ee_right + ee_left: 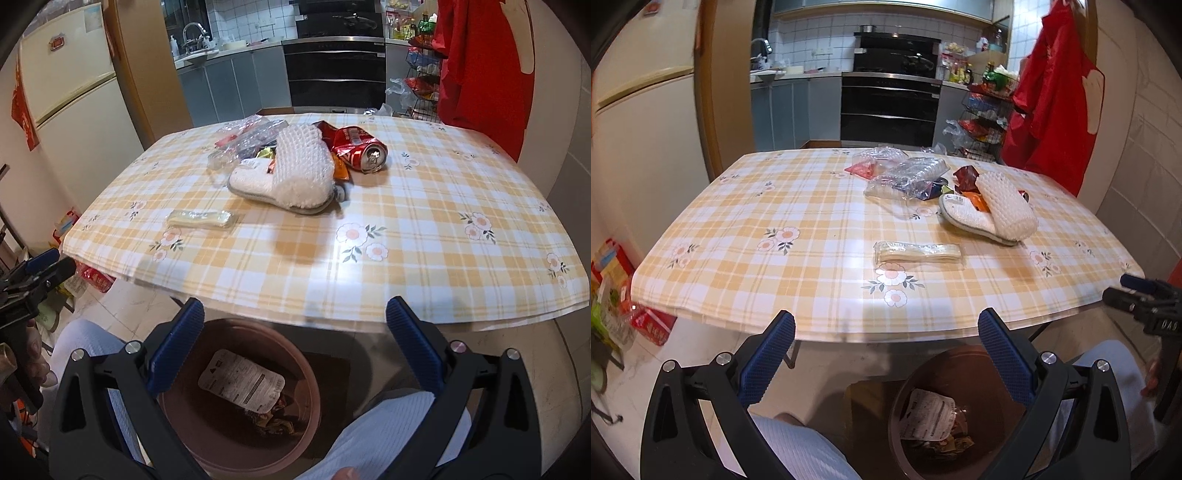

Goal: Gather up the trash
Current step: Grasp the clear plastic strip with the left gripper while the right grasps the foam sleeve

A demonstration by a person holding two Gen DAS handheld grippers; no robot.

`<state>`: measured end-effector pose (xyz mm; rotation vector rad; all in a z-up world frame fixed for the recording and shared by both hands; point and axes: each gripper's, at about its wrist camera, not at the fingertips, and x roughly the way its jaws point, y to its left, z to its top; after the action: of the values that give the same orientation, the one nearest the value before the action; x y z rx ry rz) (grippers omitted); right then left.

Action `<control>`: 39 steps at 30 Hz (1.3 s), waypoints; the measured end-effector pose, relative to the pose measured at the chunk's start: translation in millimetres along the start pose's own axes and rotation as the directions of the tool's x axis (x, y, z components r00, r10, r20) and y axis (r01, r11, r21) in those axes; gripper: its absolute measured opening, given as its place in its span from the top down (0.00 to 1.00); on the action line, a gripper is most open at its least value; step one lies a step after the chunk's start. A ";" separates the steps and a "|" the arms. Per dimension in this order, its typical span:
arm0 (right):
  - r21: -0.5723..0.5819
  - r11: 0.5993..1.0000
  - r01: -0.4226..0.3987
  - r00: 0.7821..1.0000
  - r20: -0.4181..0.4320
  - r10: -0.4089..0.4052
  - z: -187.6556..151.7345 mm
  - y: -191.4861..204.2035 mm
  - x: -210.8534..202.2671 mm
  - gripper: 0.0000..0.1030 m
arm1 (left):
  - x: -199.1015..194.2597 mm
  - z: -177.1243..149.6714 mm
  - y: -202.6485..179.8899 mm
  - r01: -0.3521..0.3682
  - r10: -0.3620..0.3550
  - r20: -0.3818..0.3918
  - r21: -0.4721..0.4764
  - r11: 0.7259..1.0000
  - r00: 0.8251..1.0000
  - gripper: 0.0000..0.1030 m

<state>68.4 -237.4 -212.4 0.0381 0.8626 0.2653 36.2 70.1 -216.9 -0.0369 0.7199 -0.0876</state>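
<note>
A brown bin (236, 398) stands on the floor under the table's near edge, with a white printed wrapper (242, 384) and other scraps inside; it shows as the bin (945, 413) in the left wrist view too. On the checked tablecloth (812, 221) lie a flat yellowish packet (918, 253), crumpled clear plastic (905, 177), a crushed red can (364, 153), a red wrapper (966, 175) and a white slipper (291, 173). My left gripper (886, 323) is open and empty before the table edge. My right gripper (295, 310) hangs open and empty over the bin.
A person's knees in pale trousers (388, 432) flank the bin. A fridge (639, 122) stands left, a red garment (1052, 92) hangs at right, a wire rack (982, 118) sits behind the table. Boxes and bags (624, 295) clutter the floor at left.
</note>
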 end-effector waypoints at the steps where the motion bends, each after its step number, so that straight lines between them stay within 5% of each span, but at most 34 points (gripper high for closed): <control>1: 0.004 1.000 -0.003 1.000 0.005 0.003 1.3 -1.7 1.0 0.05 | 2.3 1.8 -0.5 0.003 -0.003 -0.001 0.008 1.000 1.000 0.06; 13: 0.107 0.994 0.015 1.000 -0.024 -0.013 21.8 -43.5 29.7 0.05 | 82.1 35.8 -3.9 0.100 -0.072 -0.106 0.286 0.953 0.992 0.06; 19: 0.127 0.992 0.018 0.999 -0.044 -0.012 34.1 -53.4 47.6 0.05 | 143.4 61.4 -9.1 0.208 -0.133 -0.211 0.389 0.898 0.969 0.06; 26: 0.092 0.993 0.073 0.996 -0.065 -0.067 51.6 -54.2 67.6 0.05 | 193.0 72.6 -32.3 0.280 -0.147 -0.281 0.528 0.802 0.948 0.06; 33: 0.084 0.991 0.101 0.993 -0.073 -0.095 67.8 -59.7 82.3 0.06 | 217.3 73.7 -38.1 0.342 -0.180 -0.338 0.517 0.785 0.924 0.20; 39: 0.043 0.992 0.121 0.991 -0.065 -0.118 79.0 -56.0 89.7 0.06 | 220.1 67.9 -42.8 0.416 -0.235 -0.389 0.492 0.764 0.891 0.49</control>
<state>195.7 -263.6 -235.5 0.0216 0.9300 0.1343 242.9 7.3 -307.7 0.4353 0.9716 -0.6637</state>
